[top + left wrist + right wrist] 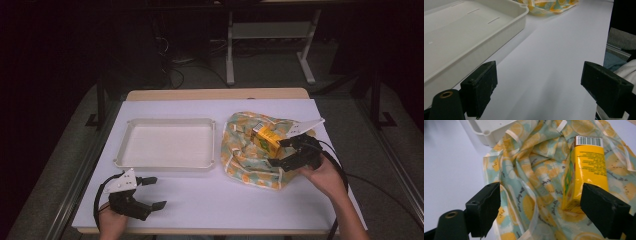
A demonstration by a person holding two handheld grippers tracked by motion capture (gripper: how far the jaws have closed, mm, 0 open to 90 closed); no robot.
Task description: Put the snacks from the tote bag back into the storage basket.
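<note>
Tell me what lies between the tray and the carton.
Crumpled lemon-print cloth, seen in the high view; the carton lies on it, right of the tray.

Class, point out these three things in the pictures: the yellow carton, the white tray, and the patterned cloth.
yellow carton (591, 162), right gripper view, its printed yellow face.
white tray (167, 163), high view, its near rim.
patterned cloth (239, 150), high view, its left folds.
</note>
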